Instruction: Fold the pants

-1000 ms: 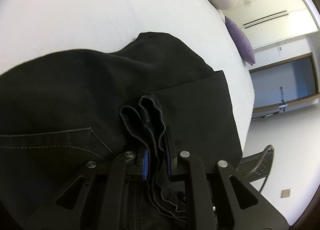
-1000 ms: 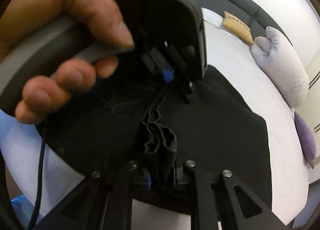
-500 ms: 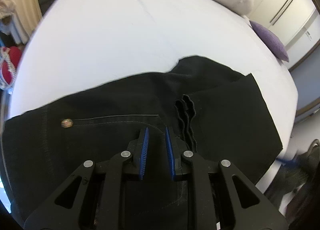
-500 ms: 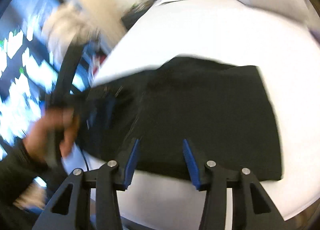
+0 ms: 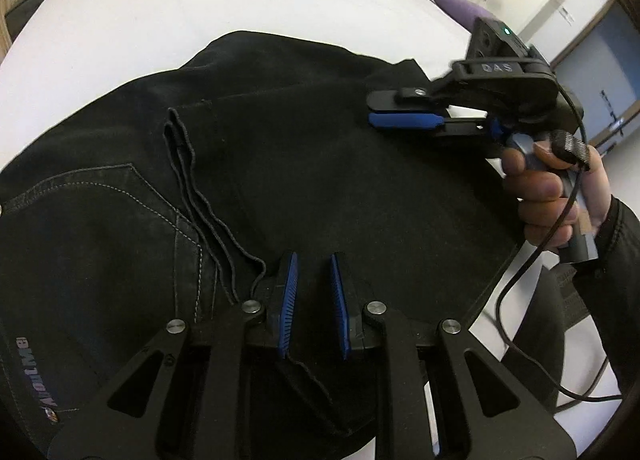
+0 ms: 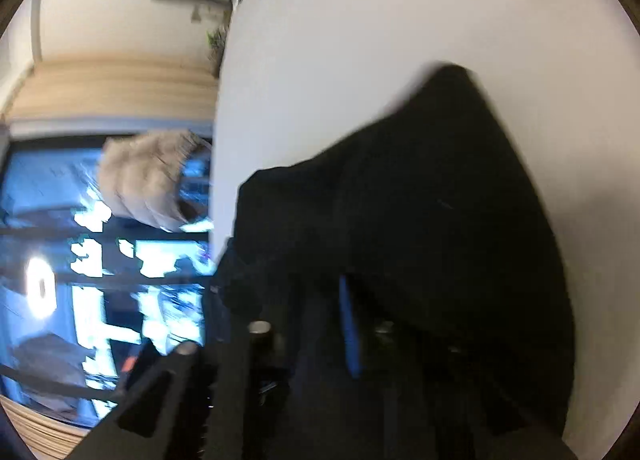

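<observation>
**Black pants lie folded on the white bed, with one tong at each side**

In the left wrist view the pants [image 5: 320, 164] cover the middle and the left of the bed [image 5: 200, 0]. At 9 o'clock lies a stitched back pocket [image 5: 100, 212], with a small printed label [image 5: 36, 376] down at 8 o'clock. Just right of the pocket, the wavy stacked leg hems [image 5: 188, 180] run from 10 o'clock down toward 6.

At 6 o'clock the left gripper [image 5: 314, 300] hovers over the cloth. Its blue pads [image 5: 289, 300] stand a little apart, with nothing caught between them.

At 2 o'clock the right gripper [image 5: 371, 110] is rolled onto its side at the far right edge of the pants, one finger above the other, and its jaws are closing. A hand [image 5: 552, 196] grips its handle at 3 o'clock, and a dark cable [image 5: 520, 300] trails down to 4 o'clock. A purple cushion [image 5: 456, 4] peeks in at 1 o'clock.

The right wrist view is blurred. The pants [image 6: 420, 200] fill it from the centre to 4 o'clock and cover one finger. A single blue pad [image 6: 350, 328] shows at 6 o'clock. Cloth reaches in beside that pad, but whether the tongs are pressing on it cannot be told.
</observation>
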A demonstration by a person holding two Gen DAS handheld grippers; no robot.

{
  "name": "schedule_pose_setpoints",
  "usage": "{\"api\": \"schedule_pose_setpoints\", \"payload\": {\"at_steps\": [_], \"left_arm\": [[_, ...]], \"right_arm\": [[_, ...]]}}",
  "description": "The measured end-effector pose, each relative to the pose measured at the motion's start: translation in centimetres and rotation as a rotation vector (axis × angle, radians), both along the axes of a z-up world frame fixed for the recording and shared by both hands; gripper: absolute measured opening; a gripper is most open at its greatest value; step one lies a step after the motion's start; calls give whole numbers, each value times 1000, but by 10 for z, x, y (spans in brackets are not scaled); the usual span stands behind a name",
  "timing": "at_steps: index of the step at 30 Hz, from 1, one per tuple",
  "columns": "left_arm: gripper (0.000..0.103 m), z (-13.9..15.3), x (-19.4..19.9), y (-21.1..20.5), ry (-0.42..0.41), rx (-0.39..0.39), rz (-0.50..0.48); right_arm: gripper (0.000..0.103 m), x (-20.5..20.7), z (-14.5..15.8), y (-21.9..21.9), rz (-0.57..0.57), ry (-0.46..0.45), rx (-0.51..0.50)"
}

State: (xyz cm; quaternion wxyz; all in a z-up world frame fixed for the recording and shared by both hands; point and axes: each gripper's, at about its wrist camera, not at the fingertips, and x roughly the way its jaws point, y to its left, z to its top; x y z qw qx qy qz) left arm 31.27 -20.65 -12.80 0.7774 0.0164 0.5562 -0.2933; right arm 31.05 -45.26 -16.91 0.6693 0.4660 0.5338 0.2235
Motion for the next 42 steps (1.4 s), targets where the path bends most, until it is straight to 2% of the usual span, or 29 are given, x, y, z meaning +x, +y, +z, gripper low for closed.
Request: {"api": "schedule_pose_setpoints", "payload": {"at_steps": [1, 3, 10, 14, 15, 16, 17, 18, 19, 21, 24, 26, 28, 29, 30, 31, 32, 34, 36, 37, 38, 39, 41, 42], "left_arm": [[17, 0, -2, 0, -5, 7, -4], [17, 0, -4, -2, -12, 13, -3], [17, -5, -9, 1, -17, 5, 2], [17, -4, -13, 10, -24, -13, 4], [17, 0, -15, 11, -27, -16, 4], [17, 4, -17, 21, -31, -22, 6], [17, 6, -20, 24, -37, -26, 13], [17, 11, -25, 29, -44, -28, 26], [17, 15, -28, 35, -51, -28, 42], [17, 22, -36, 52, -55, -15, 93], [17, 39, -52, 88, -71, -40, 185], [17, 44, -62, 107, -78, 38, 225], [17, 43, -68, 125, -52, 65, 275], [17, 42, -72, 133, -38, 66, 301], [17, 43, -76, 140, -27, 67, 320], [17, 43, -80, 147, -19, 70, 330], [17, 44, -85, 153, -15, 69, 339], [18, 48, -95, 165, -5, 41, 362], [19, 48, -104, 178, 12, 21, 400], [22, 46, -108, 185, 27, 11, 420], [34, 44, -112, 191, 39, -5, 440], [62, 44, -115, 199, 46, -40, 466], [87, 45, -123, 220, 54, -152, 548], [87, 41, -126, 232, 70, -215, 599]], "right_arm": [[8, -6, -2, -4, -4, -4, 18], [0, -26, -2, -6, 20, -8, -12], [0, -103, 23, -7, 120, -22, -112], [1, -141, 33, -19, 86, 3, -140], [12, -150, 42, -20, 77, 2, -199], [30, -156, 44, -24, 64, -4, -222], [39, -159, 51, -26, 39, -22, -213], [60, -160, 59, -27, 8, -47, -190], [71, -159, 65, -28, -18, -73, -178], [72, -145, 79, -22, -62, -152, -143], [72, -116, 88, 2, -32, -208, -58], [72, -99, 87, 25, 10, -230, -27], [73, -84, 72, 47, 52, -206, 36], [73, -77, 53, 57, 62, -145, 62], [70, -76, 38, 60, 63, -81, 42], [49, -72, 26, 67, 62, -25, -21], [46, -71, 25, 72, 56, -22, -96], [59, -74, 34, 75, 56, -57, -85], [64, -78, 45, 75, 60, -77, -93], [65, -79, 51, 76, 59, -87, -103], [65, -79, 54, 78, 58, -99, -95], [68, -79, 59, 79, 48, -115, -73], [70, -78, 66, 80, 24, -135, -30], [70, -73, 68, 83, 20, -141, -13]]}}
